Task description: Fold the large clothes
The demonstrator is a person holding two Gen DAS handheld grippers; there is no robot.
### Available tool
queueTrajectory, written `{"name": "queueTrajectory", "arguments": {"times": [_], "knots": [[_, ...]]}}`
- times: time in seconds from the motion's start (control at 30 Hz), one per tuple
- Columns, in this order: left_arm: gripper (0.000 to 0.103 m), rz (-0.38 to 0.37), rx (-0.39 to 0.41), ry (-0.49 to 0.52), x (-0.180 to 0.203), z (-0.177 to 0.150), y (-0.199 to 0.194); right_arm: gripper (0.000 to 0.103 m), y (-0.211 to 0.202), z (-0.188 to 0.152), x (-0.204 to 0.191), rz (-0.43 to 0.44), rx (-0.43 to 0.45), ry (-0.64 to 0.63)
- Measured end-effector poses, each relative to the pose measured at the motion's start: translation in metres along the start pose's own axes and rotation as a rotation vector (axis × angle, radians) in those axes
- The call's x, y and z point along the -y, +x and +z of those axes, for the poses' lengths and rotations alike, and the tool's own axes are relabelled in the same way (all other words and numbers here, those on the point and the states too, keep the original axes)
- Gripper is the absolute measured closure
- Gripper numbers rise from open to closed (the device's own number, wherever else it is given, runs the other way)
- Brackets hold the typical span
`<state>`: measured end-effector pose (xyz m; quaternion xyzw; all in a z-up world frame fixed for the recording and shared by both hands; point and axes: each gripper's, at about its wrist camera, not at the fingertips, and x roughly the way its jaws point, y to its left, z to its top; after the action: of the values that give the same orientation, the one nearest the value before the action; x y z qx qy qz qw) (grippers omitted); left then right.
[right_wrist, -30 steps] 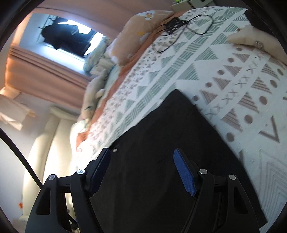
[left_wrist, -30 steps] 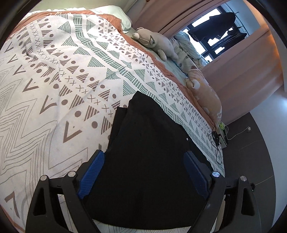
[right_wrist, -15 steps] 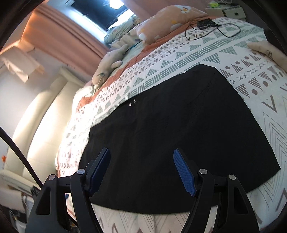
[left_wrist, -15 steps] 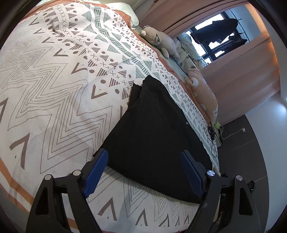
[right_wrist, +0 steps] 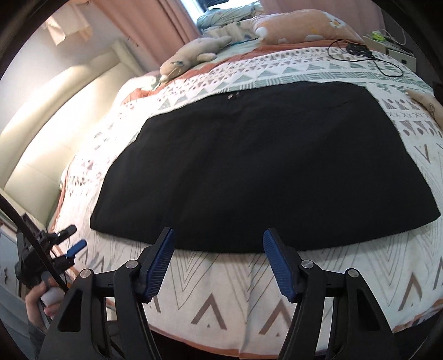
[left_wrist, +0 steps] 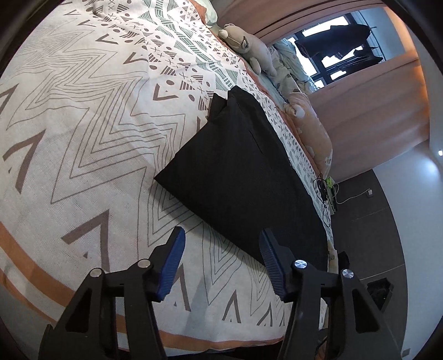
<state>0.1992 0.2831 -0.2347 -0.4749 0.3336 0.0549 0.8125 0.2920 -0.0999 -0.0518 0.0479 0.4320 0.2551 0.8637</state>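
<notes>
Black garment (right_wrist: 263, 171) spread flat on the patterned bedspread (left_wrist: 83, 116), folded into a broad trapezoid, wider along the near edge of the bed, narrower toward the far side. Two small metal studs (right_wrist: 233, 96) visible at the garment's far edge. In the left wrist view, garment (left_wrist: 238, 177) seen slantwise, one corner pointing toward the middle of the bed, an underlayer peeking out at the far corner. Left gripper (left_wrist: 221, 265) open, blue pads (left_wrist: 173, 263) spread wide, nothing between them; held above the bedspread just short of the garment's near edge, not touching it. Right gripper (right_wrist: 218, 263) likewise open and empty, pads (right_wrist: 278, 265) apart, hovering over the near edge of the bed, just in front of the garment's hem. Left gripper also visible in the right wrist view (right_wrist: 70, 245) at the bed's left corner, held by a hand (right_wrist: 41, 301). Stuffed toys (right_wrist: 193, 56) and an orange pillow (right_wrist: 304, 26) lined along the far edge of the bed. Black cable (right_wrist: 360, 54) coiled on the bedspread at the far right corner. Pink curtains (left_wrist: 368, 116) and a window (left_wrist: 332, 55) beyond the bed.
</notes>
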Motion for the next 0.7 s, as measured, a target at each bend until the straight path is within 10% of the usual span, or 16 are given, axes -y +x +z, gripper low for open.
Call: {"name": "queueTrajectory", "arguments": {"times": [0.7], "knots": [[0.047, -0.007, -0.056, -0.013, -0.013, 0.005, 0.036, 0.044, 0.071, 0.020, -0.056, -0.204, -0.075, -0.140]]}}
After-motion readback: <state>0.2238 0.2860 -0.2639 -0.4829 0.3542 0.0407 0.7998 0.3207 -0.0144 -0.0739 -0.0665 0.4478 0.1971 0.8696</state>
